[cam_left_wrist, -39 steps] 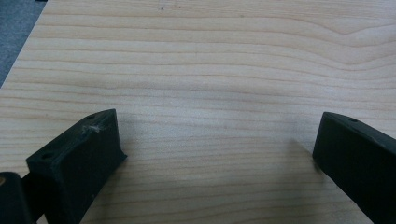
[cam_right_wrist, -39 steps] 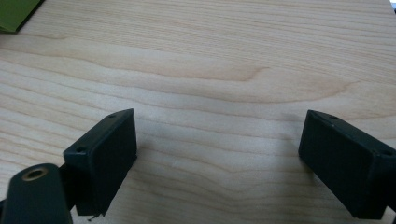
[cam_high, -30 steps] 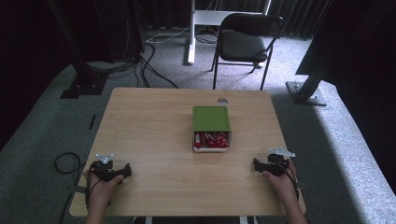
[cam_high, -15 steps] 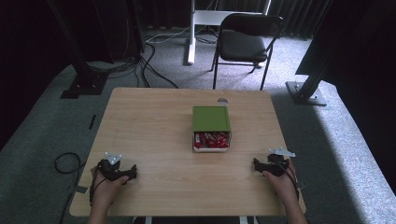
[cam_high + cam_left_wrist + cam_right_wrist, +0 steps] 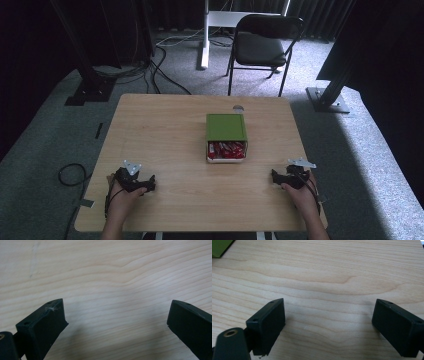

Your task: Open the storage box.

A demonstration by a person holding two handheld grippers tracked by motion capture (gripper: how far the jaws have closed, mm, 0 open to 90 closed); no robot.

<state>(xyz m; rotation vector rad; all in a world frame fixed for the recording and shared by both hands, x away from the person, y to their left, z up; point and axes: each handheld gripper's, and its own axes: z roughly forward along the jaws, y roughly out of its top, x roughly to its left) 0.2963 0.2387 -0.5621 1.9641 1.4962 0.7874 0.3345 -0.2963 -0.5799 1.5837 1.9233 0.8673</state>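
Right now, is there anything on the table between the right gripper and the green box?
Nothing visible. The right gripper sits near the table's front right corner, jaws open and empty, and the green box lies mid-table, up and to its left. Bare wood lies between them, and the right gripper view shows the same bare wood.

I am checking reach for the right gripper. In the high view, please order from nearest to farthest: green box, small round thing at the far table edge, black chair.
From the right gripper:
1. Green box, table centre.
2. Small round thing, behind the box.
3. Black chair, on the floor beyond the table.
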